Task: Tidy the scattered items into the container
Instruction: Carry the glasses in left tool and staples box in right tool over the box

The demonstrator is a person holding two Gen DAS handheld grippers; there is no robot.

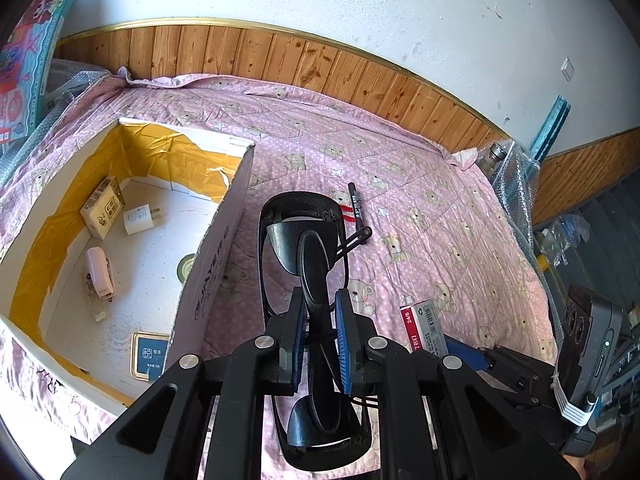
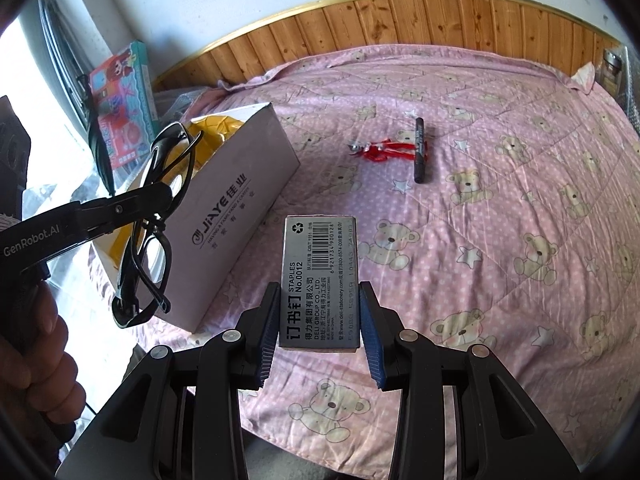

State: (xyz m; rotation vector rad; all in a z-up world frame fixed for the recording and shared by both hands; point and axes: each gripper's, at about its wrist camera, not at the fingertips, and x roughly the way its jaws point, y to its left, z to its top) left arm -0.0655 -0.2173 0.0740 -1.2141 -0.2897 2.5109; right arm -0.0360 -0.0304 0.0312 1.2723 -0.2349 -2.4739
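The left gripper (image 1: pixel 320 340) fills the lower centre of its own view, its blue-padded jaws drawn nearly together with little gap between. In the right wrist view it reaches in from the left edge, a hand (image 2: pixel 32 344) wrapped round its handle (lower left). The right gripper (image 2: pixel 320 320) sits at lower centre, jaws set wider apart and clamped.

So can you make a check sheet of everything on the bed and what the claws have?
Surface: pink bear quilt, wrinkled.
Job's things: glasses in left claw; staples box in right claw; marker and red-ribboned trinket lie loose; cardboard box holds a charger, small carton, stapler.
Clutter: toy box leaning behind.
Cables: nothing seen.
Surroundings: wood panelling, white wall.
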